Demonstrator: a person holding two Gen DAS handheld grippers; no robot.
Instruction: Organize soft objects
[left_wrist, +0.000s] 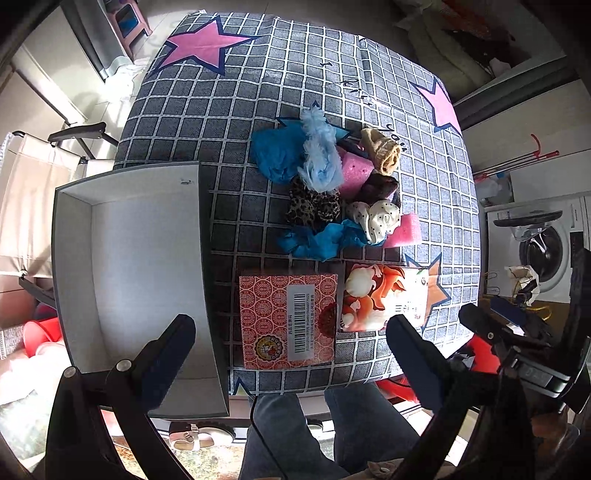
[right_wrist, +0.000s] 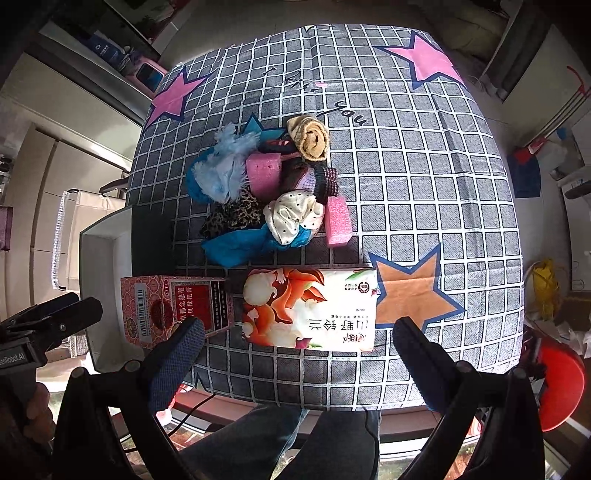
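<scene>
Hovering: left tool (left_wrist: 291, 339) agape | right tool (right_wrist: 299, 341) agape | tissue pack (right_wrist: 310, 308) untouched

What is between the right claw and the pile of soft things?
The flowery tissue pack lies between the right claw and the pile of soft things; the right wrist view shows it.

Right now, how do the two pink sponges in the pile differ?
The far pink sponge is a thicker block buried mid-pile, pressed against the light blue fluffy cloth. The near pink sponge looks slimmer and lies at the pile's right edge beside the polka-dot cloth, mostly exposed. Both are pink, porous foam on the checked tablecloth.
</scene>
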